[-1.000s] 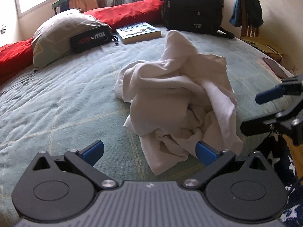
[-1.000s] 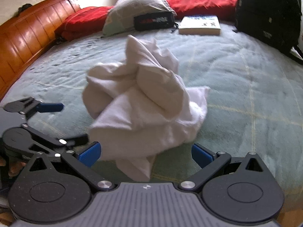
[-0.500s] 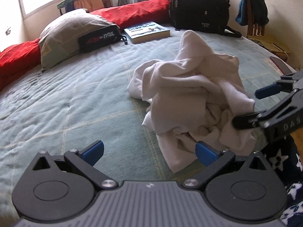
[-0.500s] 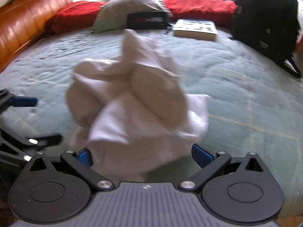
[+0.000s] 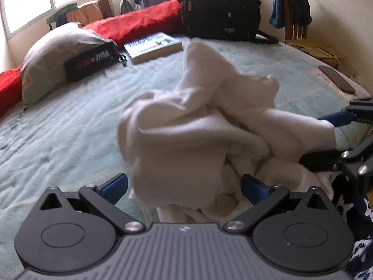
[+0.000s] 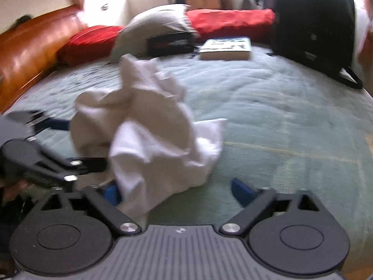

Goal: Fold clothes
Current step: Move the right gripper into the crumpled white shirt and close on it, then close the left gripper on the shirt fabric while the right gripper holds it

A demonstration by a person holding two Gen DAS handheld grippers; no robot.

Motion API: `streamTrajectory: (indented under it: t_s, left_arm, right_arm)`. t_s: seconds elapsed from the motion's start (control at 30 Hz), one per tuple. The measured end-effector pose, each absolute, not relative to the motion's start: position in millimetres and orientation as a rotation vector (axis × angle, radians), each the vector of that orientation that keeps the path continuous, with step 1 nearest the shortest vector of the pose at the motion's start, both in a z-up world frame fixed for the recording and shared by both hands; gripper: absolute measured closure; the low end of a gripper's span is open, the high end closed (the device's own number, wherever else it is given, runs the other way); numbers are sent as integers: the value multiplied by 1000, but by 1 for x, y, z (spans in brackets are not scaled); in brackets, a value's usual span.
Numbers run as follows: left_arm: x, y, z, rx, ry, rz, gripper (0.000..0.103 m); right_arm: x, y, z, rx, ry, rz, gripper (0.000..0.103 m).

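A crumpled white garment (image 5: 205, 128) lies heaped on the green bedspread (image 5: 70, 135). My left gripper (image 5: 184, 185) is open at the heap's near edge, and cloth hangs between its blue pads. At the right of the left wrist view, my right gripper (image 5: 331, 140) straddles a fold of the garment. In the right wrist view the garment (image 6: 149, 135) reaches down between my right gripper's (image 6: 177, 191) fingers and lies against the left pad. These jaws are closing, and the right pad is clear of the cloth. The left gripper (image 6: 74, 143) shows at the heap's left side.
At the head of the bed are a grey pillow (image 5: 58, 53), a black pouch (image 5: 93, 61), a book (image 5: 153, 46), red cushions (image 5: 139, 25) and a black backpack (image 5: 221, 7). A phone (image 5: 338, 82) lies at the right edge. A wooden bed frame (image 6: 30, 46) runs along the left.
Both grippers have moved in on the garment, which now fills more of each view and lies between both pairs of fingers. The right gripper's fingers stand closer together.
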State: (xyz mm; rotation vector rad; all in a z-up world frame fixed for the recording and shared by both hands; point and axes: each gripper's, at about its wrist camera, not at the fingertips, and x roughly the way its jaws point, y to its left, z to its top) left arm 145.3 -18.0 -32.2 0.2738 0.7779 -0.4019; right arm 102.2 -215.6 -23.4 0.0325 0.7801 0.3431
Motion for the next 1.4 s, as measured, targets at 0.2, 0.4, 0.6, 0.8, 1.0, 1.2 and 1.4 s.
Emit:
streamTrajectory:
  t_s: [0.2, 0.4, 0.6, 0.8, 1.0, 1.2, 1.4]
  left_arm:
    - [146, -5, -41, 214, 814, -392, 1]
    - [140, 0, -40, 230, 792, -406, 3]
    - [132, 7, -25, 274, 703, -453, 3]
    - [136, 16, -8, 227, 651, -473, 3]
    - [149, 5, 15, 280, 562, -517, 4]
    - [172, -8, 27, 377, 565, -594, 14]
    - [203, 0, 23, 312, 704, -677, 21]
  right_arm:
    - [104, -207, -19, 81, 777, 433, 66]
    - [107, -200, -12, 61, 762, 441, 93]
    - [111, -229, -12, -11, 756, 305, 94]
    - [115, -266, -22, -67, 789, 148, 93]
    - [114, -277, -27, -10, 803, 184, 87]
    - [114, -277, -26, 27, 819, 245, 79]
    - [112, -282, -23, 64, 814, 318, 63]
